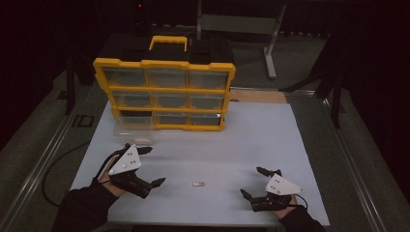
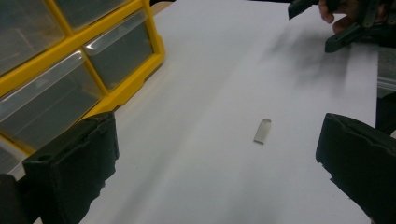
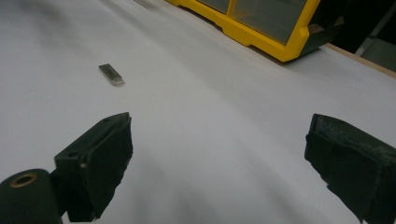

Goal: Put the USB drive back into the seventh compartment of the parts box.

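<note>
White table (image 1: 270,145), broad and mostly bare, plenty of room to move. Yellow drawer cabinet (image 1: 164,89) upright at the far side, one clear drawer (image 1: 134,129) pulled out at bottom left, probably awaiting a part. Left tool (image 1: 150,166) and right tool (image 1: 254,182), jaws apart, empty, flanking a small metal piece (image 1: 198,184) lying flat near the front edge.

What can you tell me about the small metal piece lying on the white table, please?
The small metal piece is a flat, silvery oblong, one end rounded, like a slim USB stick. It lies flat on the white table, between the left gripper and right gripper, both open, touching only the table.
</note>
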